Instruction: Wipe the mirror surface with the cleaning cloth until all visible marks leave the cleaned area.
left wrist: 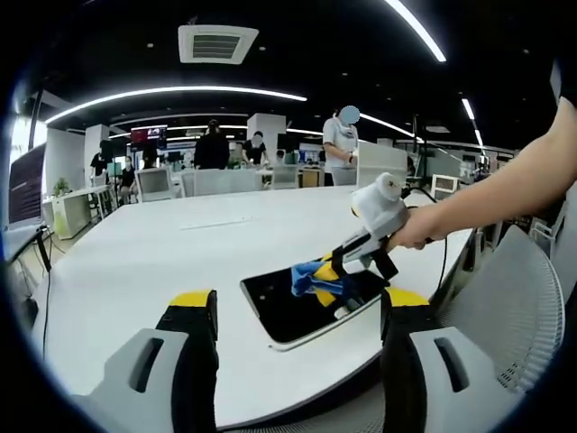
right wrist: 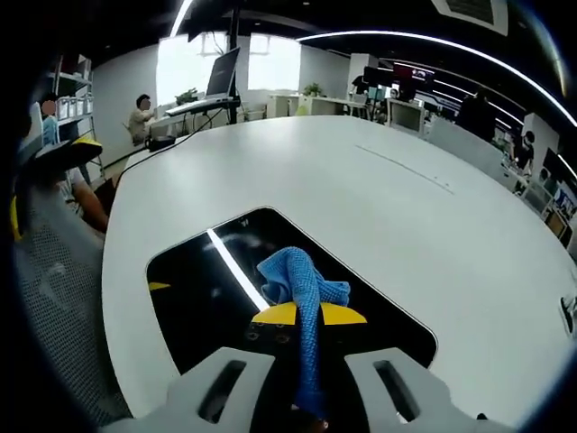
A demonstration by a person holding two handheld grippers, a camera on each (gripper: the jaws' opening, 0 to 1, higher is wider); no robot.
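You press a blue cleaning cloth [right wrist: 302, 287] — soft, knitted-looking weave — on the mirror [right wrist: 194, 280], which is dark, glossy and smooth, reflecting a ceiling light. The white table [right wrist: 406, 216] under it looks smooth and matt — faintly sheened.

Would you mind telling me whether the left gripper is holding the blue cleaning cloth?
No, the left gripper has its jaws apart with nothing between them, while the right gripper clamps the blue cleaning cloth over the dark rectangular mirror.
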